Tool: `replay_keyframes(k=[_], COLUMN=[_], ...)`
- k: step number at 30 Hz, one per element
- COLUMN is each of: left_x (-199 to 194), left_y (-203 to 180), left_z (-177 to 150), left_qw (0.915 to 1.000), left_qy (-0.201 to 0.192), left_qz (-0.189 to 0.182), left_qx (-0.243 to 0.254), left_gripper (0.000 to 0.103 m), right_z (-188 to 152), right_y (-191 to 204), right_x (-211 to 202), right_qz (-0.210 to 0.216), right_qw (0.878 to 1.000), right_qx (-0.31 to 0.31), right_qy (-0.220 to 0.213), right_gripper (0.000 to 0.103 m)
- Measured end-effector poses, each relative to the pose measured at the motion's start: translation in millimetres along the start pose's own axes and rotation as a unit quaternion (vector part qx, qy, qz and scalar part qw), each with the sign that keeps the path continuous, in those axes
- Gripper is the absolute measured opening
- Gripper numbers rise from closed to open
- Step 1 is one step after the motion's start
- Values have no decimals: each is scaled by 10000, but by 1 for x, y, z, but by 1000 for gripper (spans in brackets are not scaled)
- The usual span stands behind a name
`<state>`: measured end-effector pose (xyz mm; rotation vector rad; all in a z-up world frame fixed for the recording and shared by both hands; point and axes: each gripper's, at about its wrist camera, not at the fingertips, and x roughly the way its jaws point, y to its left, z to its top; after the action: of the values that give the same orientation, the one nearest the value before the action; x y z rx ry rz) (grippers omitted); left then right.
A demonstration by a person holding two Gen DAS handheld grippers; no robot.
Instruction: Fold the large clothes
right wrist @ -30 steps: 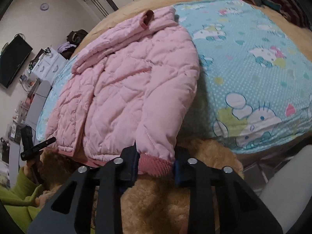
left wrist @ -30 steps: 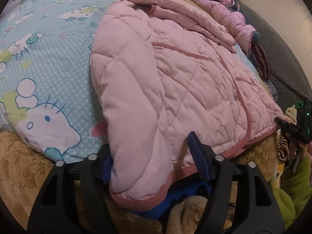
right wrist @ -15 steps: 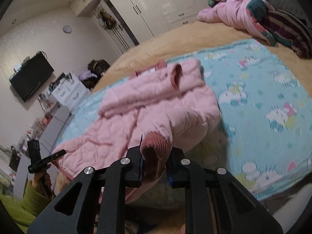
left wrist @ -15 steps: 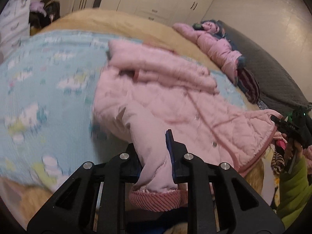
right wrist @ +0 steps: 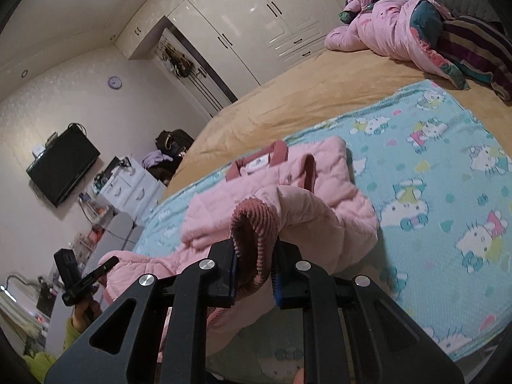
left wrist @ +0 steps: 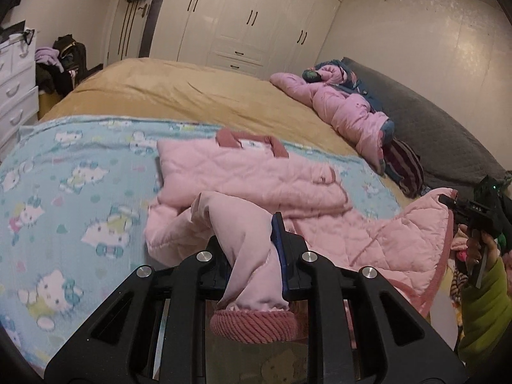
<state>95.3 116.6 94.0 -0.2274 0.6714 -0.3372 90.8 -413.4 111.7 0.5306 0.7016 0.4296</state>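
Observation:
A pink quilted jacket lies on a blue cartoon-cat blanket on the bed; it also shows in the right wrist view. My left gripper is shut on one sleeve just above its ribbed cuff, lifted off the bed. My right gripper is shut on the other sleeve's ribbed cuff, also lifted. The right gripper shows at the right edge of the left wrist view, holding the jacket edge. The left gripper shows at the left of the right wrist view.
A tan bedspread covers the bed. A pile of pink and dark clothes lies by the grey headboard. White wardrobes stand behind. White drawers and a wall television are at the left.
Both grippers closed on the sleeves and lifted them up off the bed. The views tilted from looking down at the jacket to looking across the room.

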Motion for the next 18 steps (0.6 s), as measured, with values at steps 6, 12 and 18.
replay_keyframes(k=[6,12,18], left_x=[11,23,30], left_y=[4,12,23], left_z=[30,57,75], left_qw=[9999,9998,9995], left_qy=[-115,-168,-193], left_qz=[37,97,117], left_qx=[-36,-90,-199], left_gripper=[12,12,12], right_z=[34,62,83], right_y=[-5,-8,-8], right_x=[15,28,37], right_qz=[36,20,-8], right_qw=[9996,9991,9986], right_qx=[279,403,454], right_qy=[-49,-145,-264], right_gripper=[15,15,15])
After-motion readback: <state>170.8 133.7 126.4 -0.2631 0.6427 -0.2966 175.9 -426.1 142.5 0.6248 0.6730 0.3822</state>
